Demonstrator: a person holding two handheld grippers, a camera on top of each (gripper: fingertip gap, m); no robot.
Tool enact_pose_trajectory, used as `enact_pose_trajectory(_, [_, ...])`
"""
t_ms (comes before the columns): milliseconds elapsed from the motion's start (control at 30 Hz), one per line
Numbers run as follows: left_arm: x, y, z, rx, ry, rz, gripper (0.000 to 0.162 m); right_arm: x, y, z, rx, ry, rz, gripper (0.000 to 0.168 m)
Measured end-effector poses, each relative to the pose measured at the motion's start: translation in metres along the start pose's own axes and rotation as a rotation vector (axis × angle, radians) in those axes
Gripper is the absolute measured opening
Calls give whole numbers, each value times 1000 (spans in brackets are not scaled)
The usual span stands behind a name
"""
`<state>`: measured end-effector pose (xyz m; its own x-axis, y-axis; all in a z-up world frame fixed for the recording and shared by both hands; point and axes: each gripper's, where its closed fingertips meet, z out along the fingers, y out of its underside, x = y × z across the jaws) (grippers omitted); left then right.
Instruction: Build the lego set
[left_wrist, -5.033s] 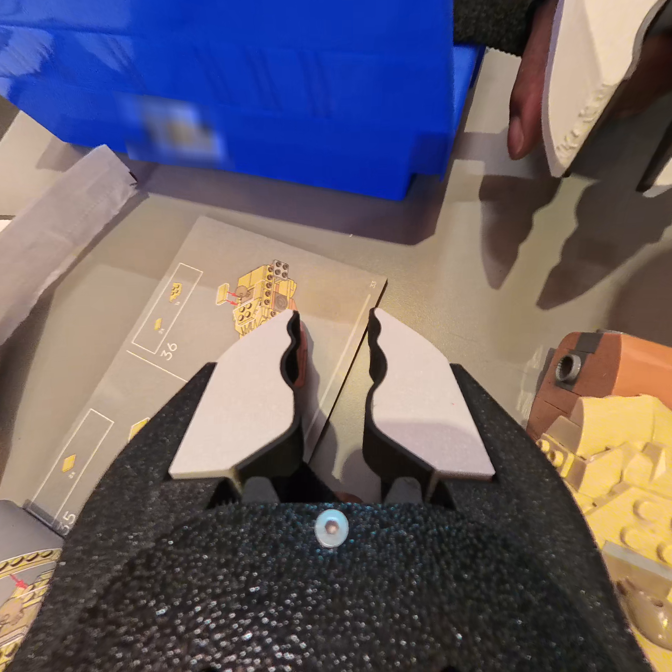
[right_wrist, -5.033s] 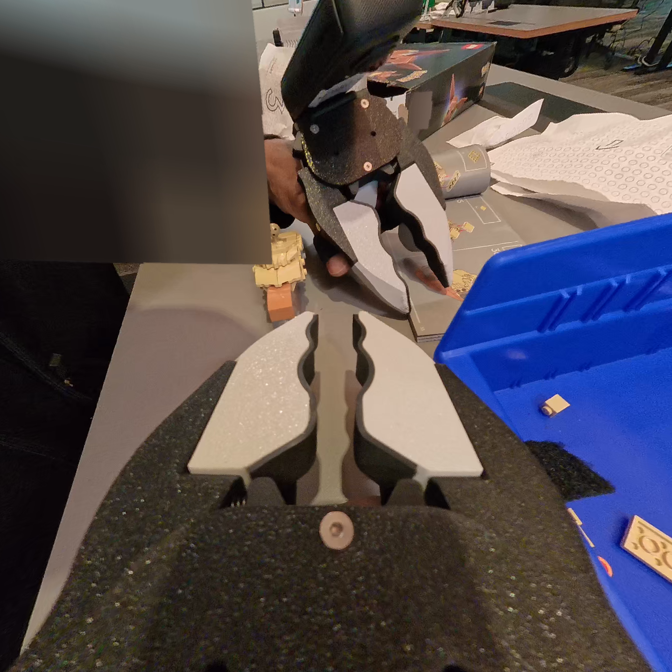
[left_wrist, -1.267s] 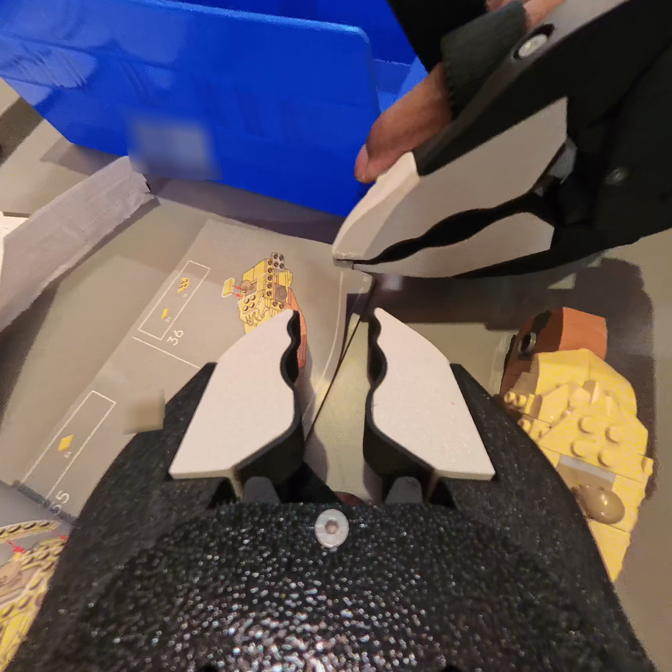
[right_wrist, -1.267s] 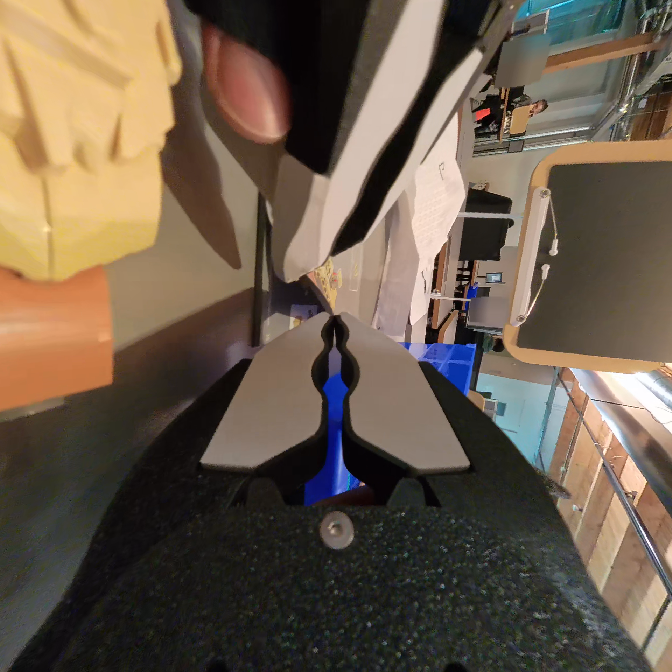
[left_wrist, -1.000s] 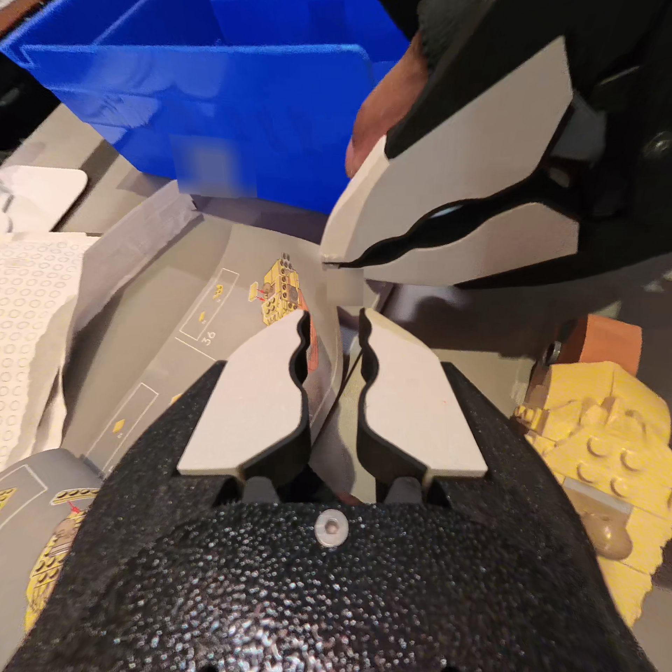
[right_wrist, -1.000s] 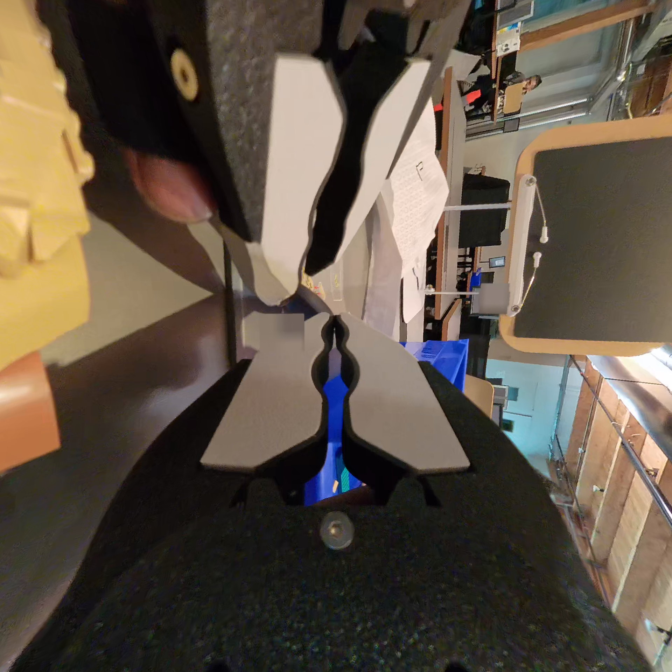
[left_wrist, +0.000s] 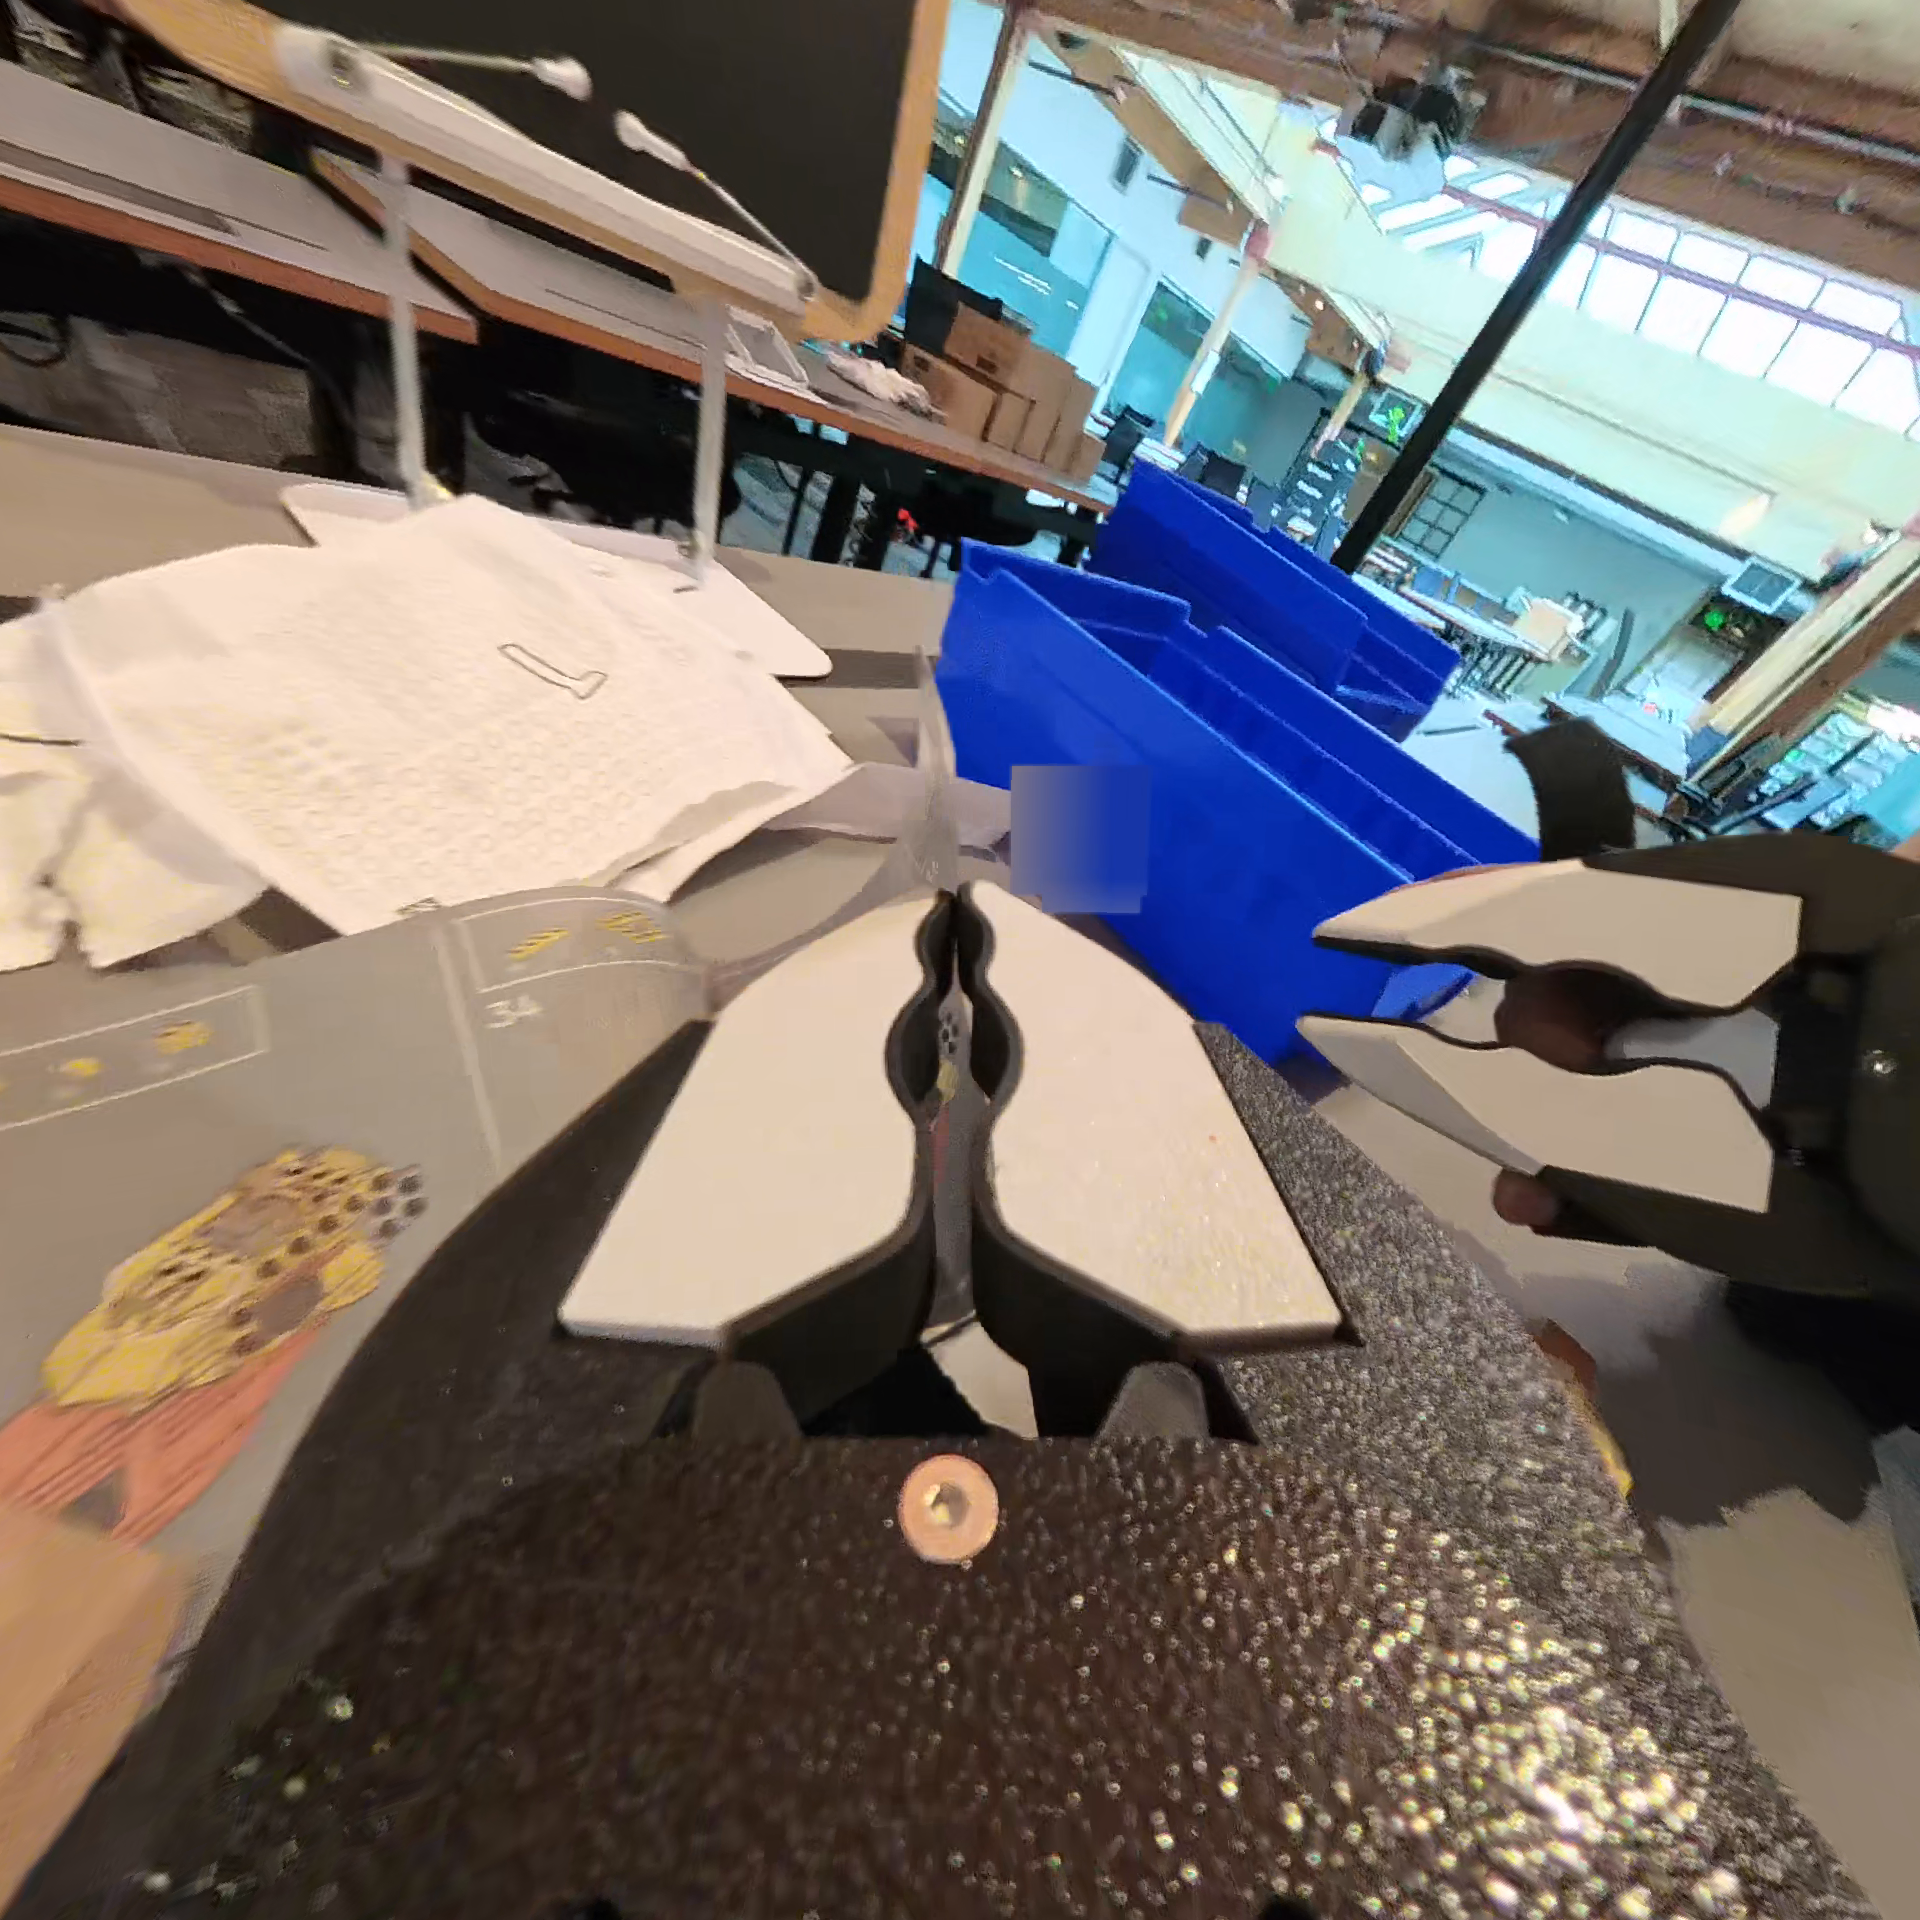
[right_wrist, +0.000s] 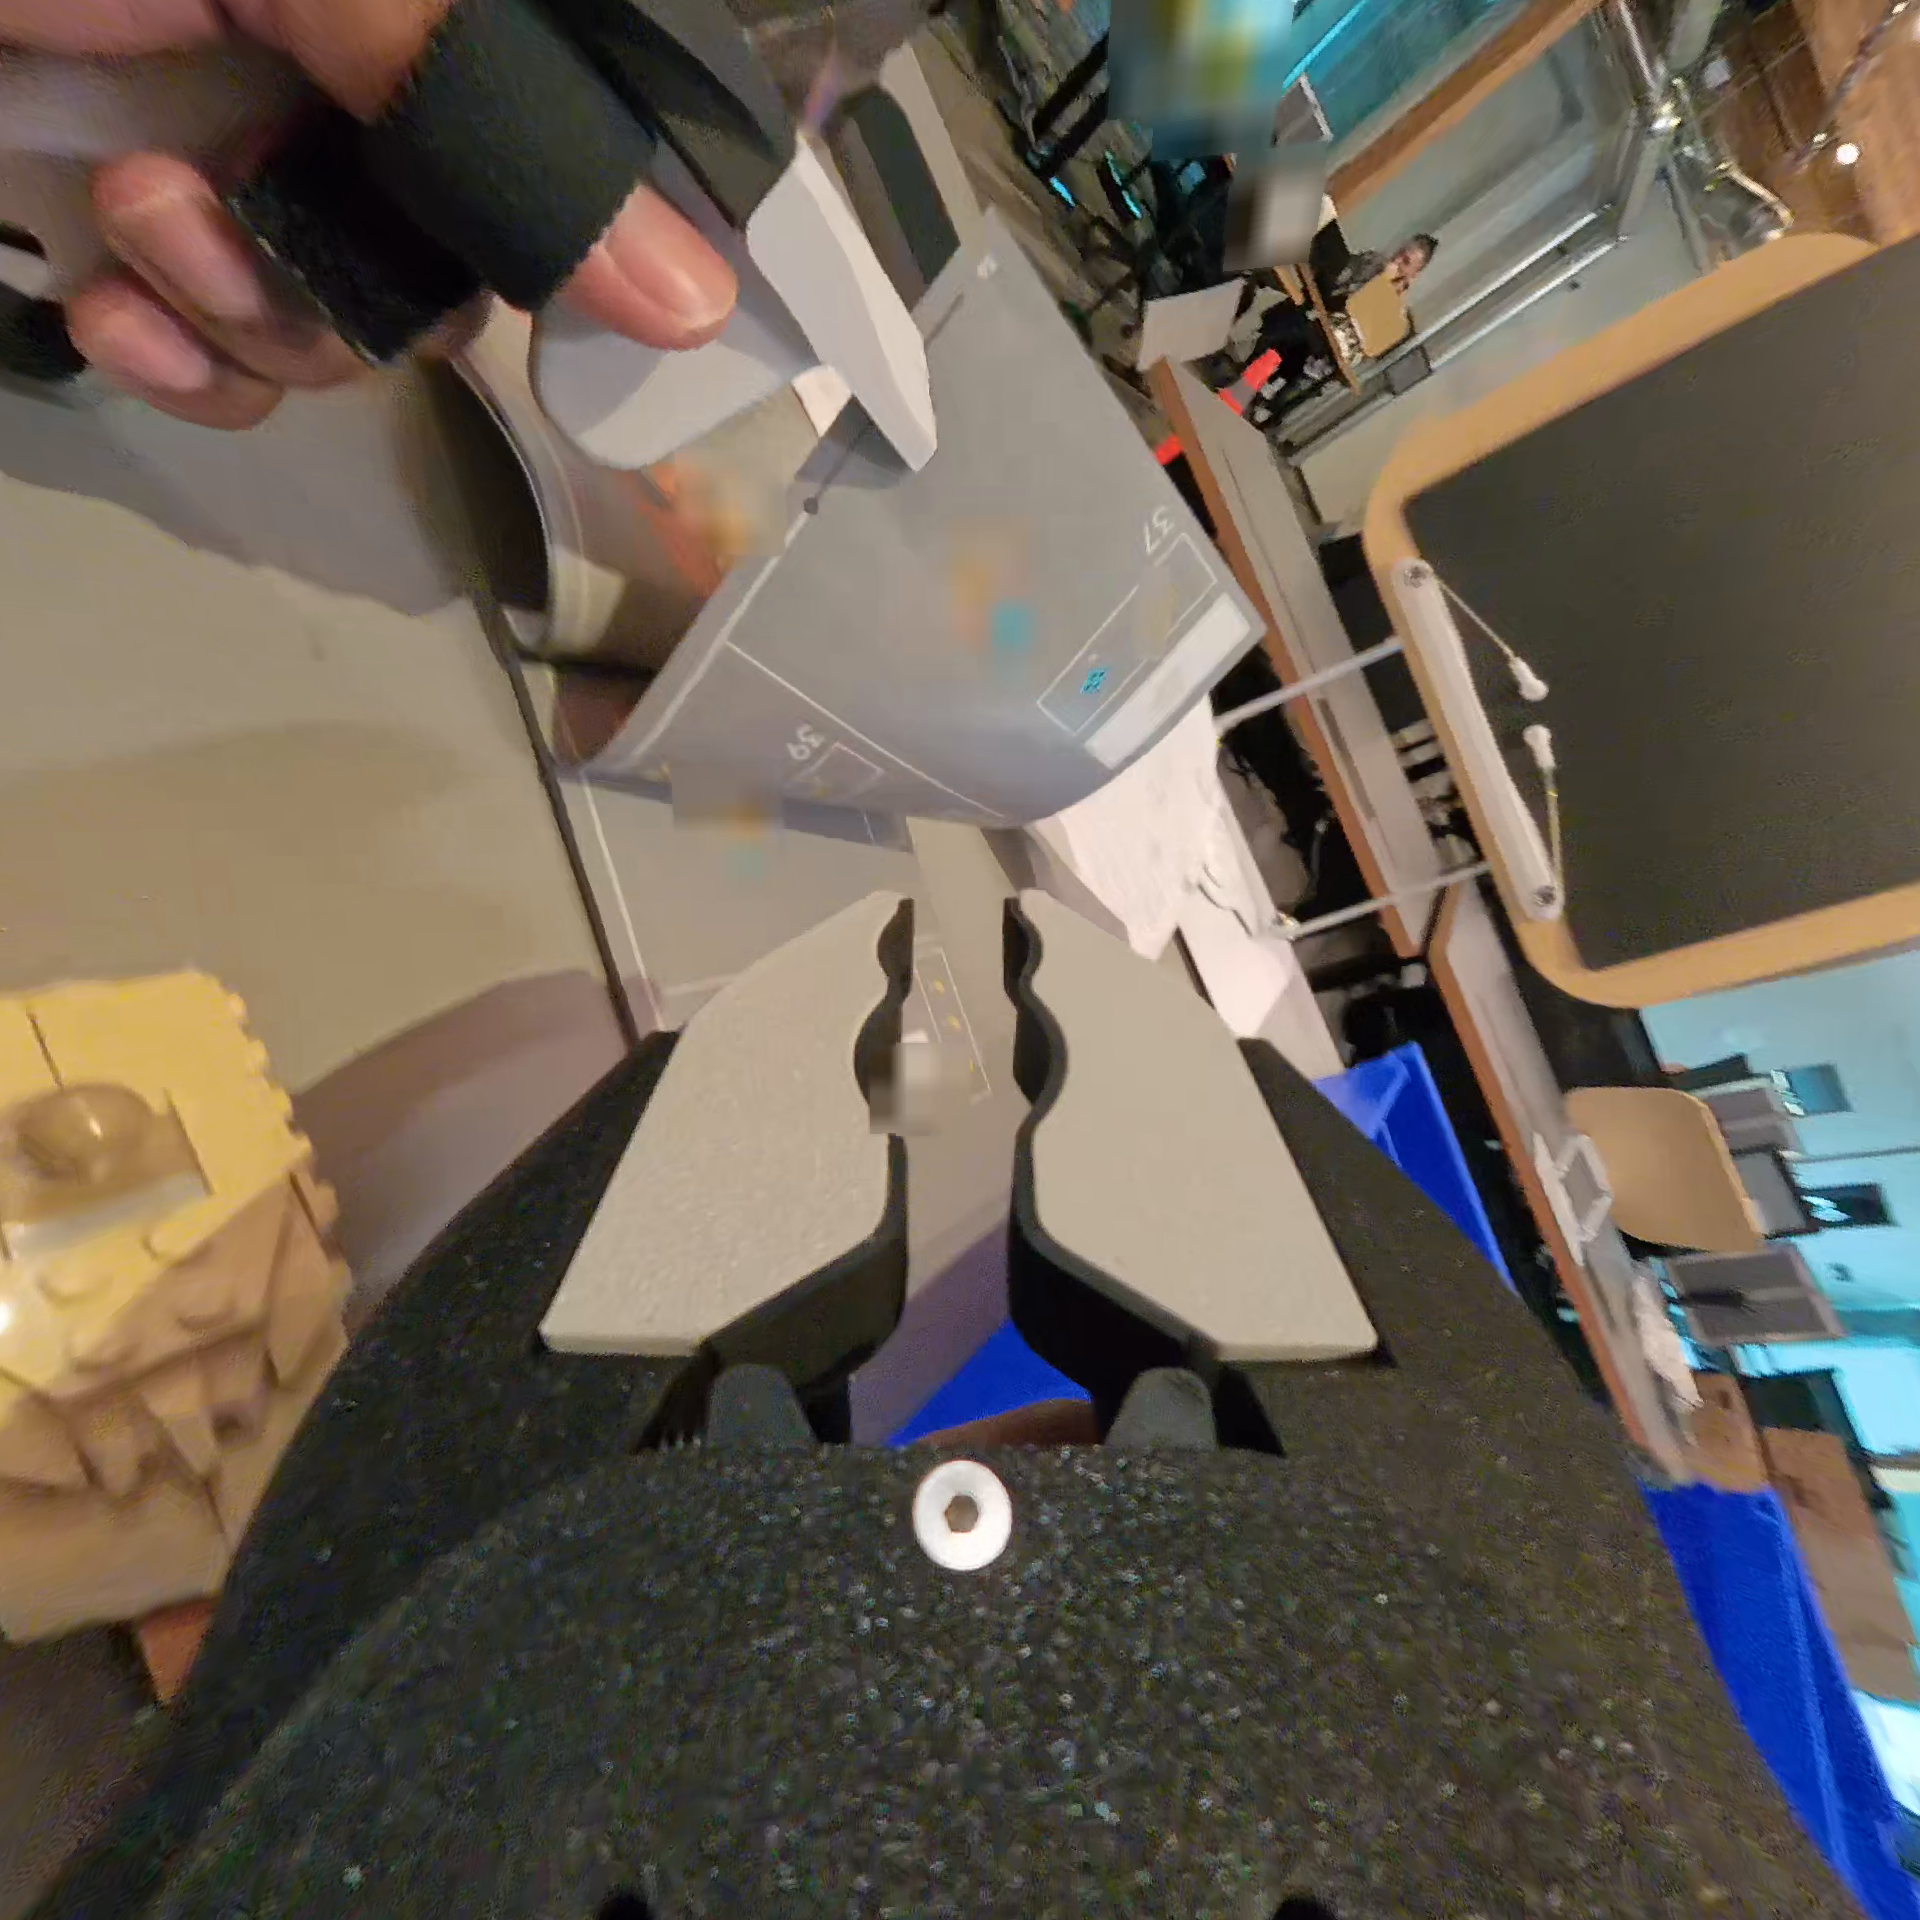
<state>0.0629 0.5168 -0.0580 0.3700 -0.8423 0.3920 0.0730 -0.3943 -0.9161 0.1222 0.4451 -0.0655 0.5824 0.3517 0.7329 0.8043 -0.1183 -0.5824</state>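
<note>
Left fingers: our left gripper (left_wrist: 954, 914) has its grey, wavy-edged fingers clenched on one thin grey page of the printed instruction booklet (right_wrist: 935, 644); the right wrist view shows that page lifted and curling.
Right fingers: our right gripper (right_wrist: 958, 920) stands released, jaws apart, nothing between them; it hovers just beside the raised page.
Task object: the tan and yellow studded brick model (right_wrist: 135, 1278), on its red-brown base, rests on the grey table (right_wrist: 260, 748), near our right gripper and apart from the booklet.
Parts supply: the blue, ribbed plastic bins (left_wrist: 1226, 769) sit beyond the booklet; their contents are hidden.
Surroundings: white dimpled paper bags (left_wrist: 416, 727) lie crumpled beside the bins.
Risk, tear: we judge that pulling hard on the single sheet could rip it at the spine.
Risk, slip: glossy paper may slide from the smooth pads, dropping the page.
Risk, collision: a wide swing of our right gripper could knock the model.
</note>
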Motion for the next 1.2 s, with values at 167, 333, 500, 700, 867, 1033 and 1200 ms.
enact_pose_trajectory(167, [-19,-8,-16,31,-42,-18,0,-3,-23,19,46,-80,68,17])
enact_pose_trajectory(333, [-34,-9,-27,45,-71,-36,0,-3,-32,42,54,-125,143,17])
enact_pose_trajectory(500, [-47,-5,-33,40,-103,-62,0,-6,-37,68,38,-182,245,17])
enact_pose_trajectory(700, [-57,-5,-38,39,-160,-82,0,-17,-30,93,-21,-285,339,18])
enact_pose_trajectory(867, [-71,-10,-50,67,-229,-85,0,-20,-19,101,-52,-331,348,21])
enact_pose_trajectory(1033, [-81,-10,-62,62,-243,-105,0,-32,-26,104,-15,-397,304,21])
enact_pose_trajectory(1200, [-86,-2,-68,24,-270,-90,0,-39,-40,114,-16,-435,262,23])
